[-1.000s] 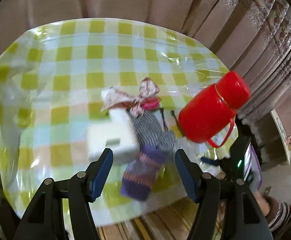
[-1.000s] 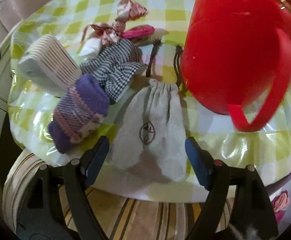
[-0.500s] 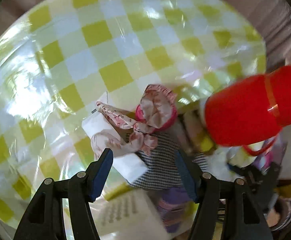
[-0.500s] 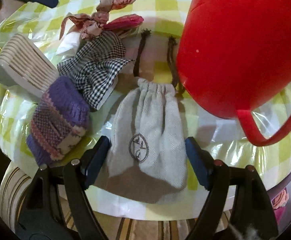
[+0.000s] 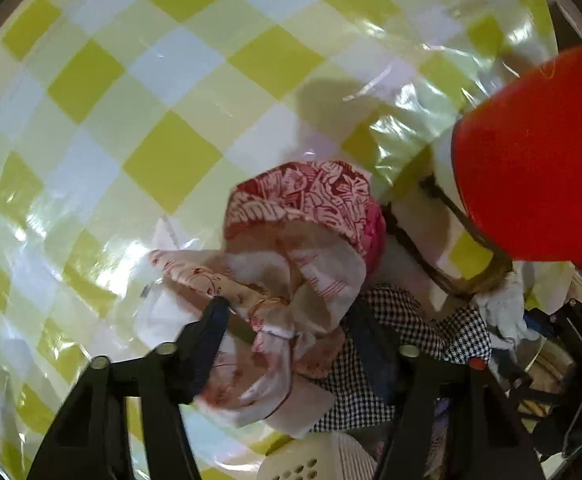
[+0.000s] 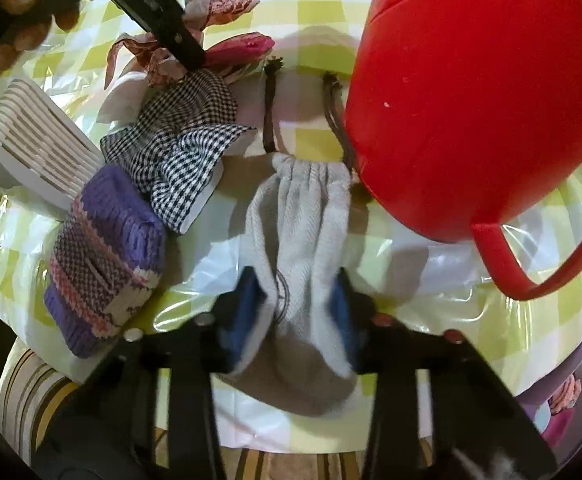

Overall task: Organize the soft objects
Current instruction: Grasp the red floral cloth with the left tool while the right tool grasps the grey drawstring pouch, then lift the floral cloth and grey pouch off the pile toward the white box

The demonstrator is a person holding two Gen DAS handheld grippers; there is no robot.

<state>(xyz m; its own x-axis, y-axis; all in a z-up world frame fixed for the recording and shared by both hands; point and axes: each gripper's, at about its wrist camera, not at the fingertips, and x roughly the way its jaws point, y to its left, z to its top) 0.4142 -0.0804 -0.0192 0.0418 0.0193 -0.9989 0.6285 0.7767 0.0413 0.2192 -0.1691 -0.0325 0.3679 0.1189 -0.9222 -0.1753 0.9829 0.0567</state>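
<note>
My right gripper [image 6: 297,292] is shut on a grey drawstring pouch [image 6: 303,216] near the table's front edge; the cloth bunches between the blue pads. My left gripper [image 5: 287,320] is open around a pink floral cloth bow [image 5: 291,248], its fingers on either side of the knot. The bow also shows in the right wrist view [image 6: 215,8], with the left gripper's finger [image 6: 159,12] over it. A black-and-white checked cloth [image 6: 183,136] and a purple knitted sock [image 6: 103,256] lie to the pouch's left.
A red plastic jug [image 6: 475,96] stands right of the pouch, touching its drawstrings. A white slatted box [image 6: 35,148] sits at the left. The table has a yellow-green checked cover [image 5: 171,80] under clear plastic. A striped seat [image 6: 31,392] lies below the front edge.
My right gripper has closed on the grey pouch. My left gripper has moved forward and down until its open fingers straddle the floral bow.
</note>
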